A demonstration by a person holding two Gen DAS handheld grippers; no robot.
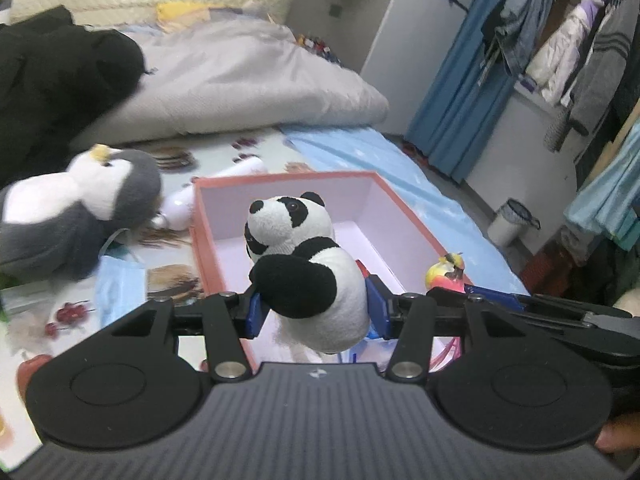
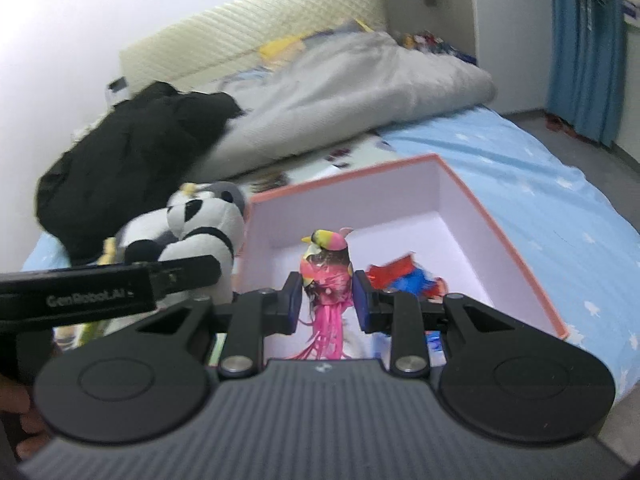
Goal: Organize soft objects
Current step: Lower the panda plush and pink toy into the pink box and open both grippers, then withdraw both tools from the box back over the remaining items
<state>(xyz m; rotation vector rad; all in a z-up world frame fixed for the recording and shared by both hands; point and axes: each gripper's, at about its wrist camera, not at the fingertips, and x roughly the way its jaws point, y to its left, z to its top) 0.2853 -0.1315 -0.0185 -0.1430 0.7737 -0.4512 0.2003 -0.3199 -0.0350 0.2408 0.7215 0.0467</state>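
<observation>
Two grippers are loaded, and I have both over the same box. My left gripper [image 1: 316,312] has its blue pads pressed into the belly of a panda plush [image 1: 304,268], held upright above the near left part of the pink-walled box [image 1: 280,184], head toward the far wall. My right gripper [image 2: 326,302] has its pads narrowed on a pink bird toy [image 2: 326,268] with a yellow and pink head, its pink streamers hanging down between the jaws, over the near middle of the box [image 2: 460,200].

The box is open and sits on the bed, near its right edge. Inside, by the right wall near the front, I see a small heap of red and blue soft things [image 2: 404,276]; what they are I cannot tell. The rest of the white floor is bare.

Left of the box, the left view gives me a grey and white penguin plush [image 1: 80,212] lying on the patterned sheet, a blue face mask [image 1: 120,288] nearer me, and a white bottle-like thing [image 1: 180,208] touching the box's far left corner. The right view hides the mask and bottle behind the left gripper's body, and shows the penguin [image 2: 228,196] only behind the panda [image 2: 192,236].

Toward the far edge of the bed lie a black garment [image 1: 60,80] on the left and a folded grey quilt [image 1: 260,76]. Only the left view shows hanging clothes [image 1: 560,52] and a small bin [image 1: 512,220] on the floor at right.
</observation>
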